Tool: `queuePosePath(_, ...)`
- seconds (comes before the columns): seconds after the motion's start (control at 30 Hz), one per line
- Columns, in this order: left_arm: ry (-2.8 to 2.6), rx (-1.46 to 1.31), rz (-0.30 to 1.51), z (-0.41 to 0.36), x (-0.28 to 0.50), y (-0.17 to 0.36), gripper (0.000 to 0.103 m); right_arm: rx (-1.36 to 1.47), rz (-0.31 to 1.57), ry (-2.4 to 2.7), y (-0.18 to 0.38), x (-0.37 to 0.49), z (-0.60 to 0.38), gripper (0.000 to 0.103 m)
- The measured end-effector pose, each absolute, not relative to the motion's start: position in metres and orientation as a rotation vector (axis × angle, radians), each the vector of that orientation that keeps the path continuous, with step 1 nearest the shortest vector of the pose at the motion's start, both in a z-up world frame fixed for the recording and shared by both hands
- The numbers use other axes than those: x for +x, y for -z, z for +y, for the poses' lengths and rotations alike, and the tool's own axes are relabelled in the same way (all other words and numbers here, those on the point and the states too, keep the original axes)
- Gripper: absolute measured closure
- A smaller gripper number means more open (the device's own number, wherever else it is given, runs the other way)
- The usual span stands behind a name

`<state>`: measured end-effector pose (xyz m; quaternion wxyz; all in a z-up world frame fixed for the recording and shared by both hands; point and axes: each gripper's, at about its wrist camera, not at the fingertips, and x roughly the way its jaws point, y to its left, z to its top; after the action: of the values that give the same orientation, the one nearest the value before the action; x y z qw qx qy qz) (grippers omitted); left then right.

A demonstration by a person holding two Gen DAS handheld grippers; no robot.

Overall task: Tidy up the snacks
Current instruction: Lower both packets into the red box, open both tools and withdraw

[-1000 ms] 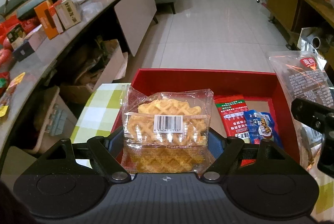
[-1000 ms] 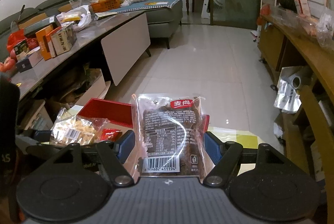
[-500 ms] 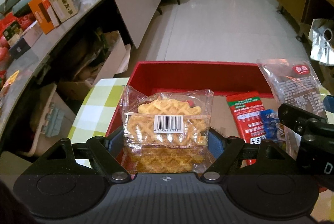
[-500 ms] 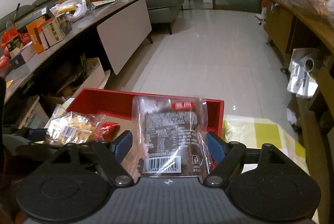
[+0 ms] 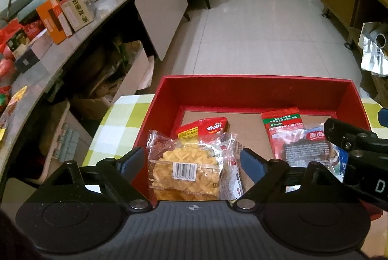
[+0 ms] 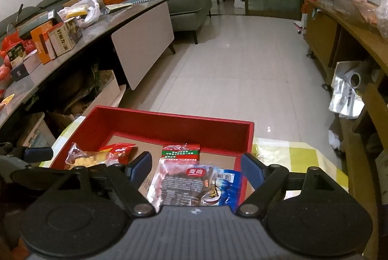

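While both grippers hover with fingers spread, gripping nothing, the waffle pack point(image 5: 186, 170) and dark snack pack point(image 6: 186, 185) lie inside the red box point(image 5: 254, 88). Advice: lift the left gripper point(image 5: 191, 163) and right gripper point(image 6: 194, 168) straight up, clear of wrappers.
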<state>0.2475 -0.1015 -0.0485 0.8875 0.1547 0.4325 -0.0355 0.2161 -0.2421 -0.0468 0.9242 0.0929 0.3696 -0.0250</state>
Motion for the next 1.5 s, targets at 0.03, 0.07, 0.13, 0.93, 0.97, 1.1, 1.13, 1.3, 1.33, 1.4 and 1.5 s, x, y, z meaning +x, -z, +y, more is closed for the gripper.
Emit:
queuePosePath(0.03,0.076,0.319,0.898,-0.101,0.247,0.047,0.013,0.189,0.756,0.054,0.045,0.215,-0.242,0.013)
queuePosePath(0.07,0.078,0.316,0.897,-0.101,0.246,0.046,0.013,0.188,0.753,0.056,0.042,0.213,-0.242,0.013)
queuePosePath(0.13,0.080,0.312,0.892,-0.101,0.242,0.043,0.013,0.183,0.745,0.057,0.037,0.210,-0.242,0.013)
queuePosePath(0.93,0.109,0.263,0.917,-0.078,0.202,0.028,0.012,0.103,0.766,0.059,0.012,0.160,-0.227,0.013)
queuePosePath(0.97,0.108,0.265,0.925,-0.076,0.199,0.030,0.012,0.098,0.772,0.056,0.013,0.157,-0.226,0.013)
queuePosePath(1.1,0.107,0.260,0.966,-0.069,0.190,0.037,0.012,0.080,0.796,0.047,0.016,0.144,-0.222,0.013)
queuePosePath(1.13,0.112,0.252,0.982,-0.067,0.188,0.039,0.012,0.077,0.800,0.047,0.016,0.141,-0.222,0.013)
queuePosePath(1.3,0.135,0.231,1.049,-0.067,0.177,0.051,0.012,0.079,0.821,0.046,0.017,0.125,-0.222,0.013)
queuePosePath(1.33,0.136,0.230,1.062,-0.068,0.175,0.055,0.012,0.078,0.823,0.045,0.017,0.122,-0.223,0.013)
queuePosePath(1.4,0.142,0.225,1.082,-0.070,0.173,0.059,0.012,0.084,0.830,0.043,0.018,0.118,-0.225,0.013)
queuePosePath(1.5,0.151,0.217,1.114,-0.074,0.170,0.065,0.012,0.096,0.849,0.041,0.022,0.113,-0.230,0.013)
